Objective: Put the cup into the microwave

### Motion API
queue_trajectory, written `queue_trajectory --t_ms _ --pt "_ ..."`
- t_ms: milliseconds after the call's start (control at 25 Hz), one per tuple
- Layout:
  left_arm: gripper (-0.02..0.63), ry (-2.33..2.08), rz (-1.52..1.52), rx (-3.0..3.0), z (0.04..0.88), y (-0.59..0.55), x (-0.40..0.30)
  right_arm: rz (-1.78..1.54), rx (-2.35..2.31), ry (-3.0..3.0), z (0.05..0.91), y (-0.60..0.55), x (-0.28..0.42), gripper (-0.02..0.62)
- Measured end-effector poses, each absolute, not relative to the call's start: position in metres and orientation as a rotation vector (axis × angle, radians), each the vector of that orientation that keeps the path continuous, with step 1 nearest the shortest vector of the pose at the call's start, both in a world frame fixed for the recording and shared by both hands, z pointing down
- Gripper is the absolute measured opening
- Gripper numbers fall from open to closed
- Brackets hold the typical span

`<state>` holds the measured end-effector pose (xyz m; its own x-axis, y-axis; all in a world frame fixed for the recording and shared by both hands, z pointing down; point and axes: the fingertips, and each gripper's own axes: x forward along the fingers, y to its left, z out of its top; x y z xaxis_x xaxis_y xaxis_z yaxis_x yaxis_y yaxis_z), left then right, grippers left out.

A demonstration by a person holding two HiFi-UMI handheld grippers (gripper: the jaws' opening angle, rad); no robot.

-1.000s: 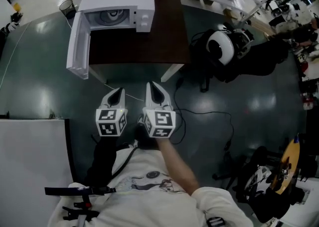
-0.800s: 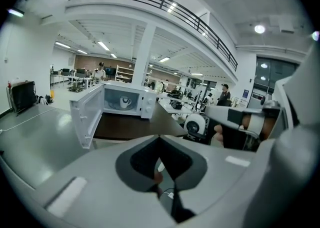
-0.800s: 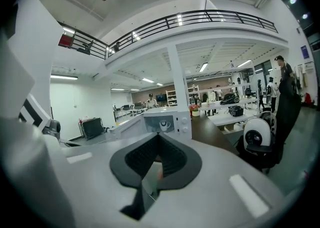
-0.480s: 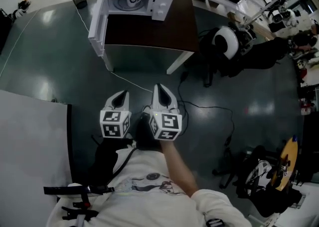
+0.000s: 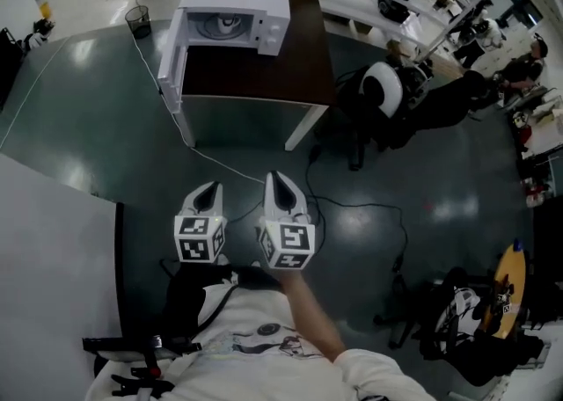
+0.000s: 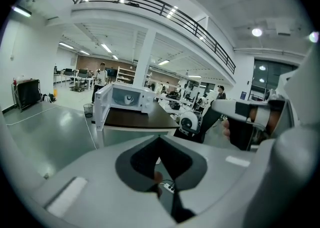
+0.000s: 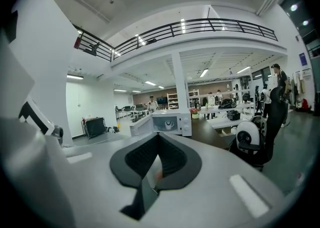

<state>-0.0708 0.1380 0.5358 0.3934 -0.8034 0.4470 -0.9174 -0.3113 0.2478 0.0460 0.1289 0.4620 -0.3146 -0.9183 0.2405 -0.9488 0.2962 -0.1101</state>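
A white microwave (image 5: 236,14) stands on a dark brown table (image 5: 264,74), its door (image 5: 171,63) swung open to the left. Inside it sits a white cup (image 6: 129,100), which the right gripper view also shows as the cup (image 7: 166,125). Both grippers hang side by side over the dark floor, well short of the table. My left gripper (image 5: 208,192) is shut and empty, as its own view of the left gripper (image 6: 159,139) shows. My right gripper (image 5: 279,183) is also shut, with nothing in the right gripper (image 7: 158,137).
An office chair with a white round headrest (image 5: 383,87) stands right of the table. A cable (image 5: 352,206) runs across the floor. A bin (image 5: 136,18) sits left of the microwave. A white panel (image 5: 53,250) lies at the left. Desks and people fill the back right.
The table and microwave look smaller and farther off than before. Both grippers have drawn back from the table together, still shut and side by side.
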Motion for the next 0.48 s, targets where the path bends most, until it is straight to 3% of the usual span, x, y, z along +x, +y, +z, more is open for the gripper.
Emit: queue_trajectory --t_ms 480 --pt "-0.003 -1.504 0.375 2.229 0.535 0.162 -0.013 0.382 1.771 -2.442 0.466 0.151 0.116 0.000"
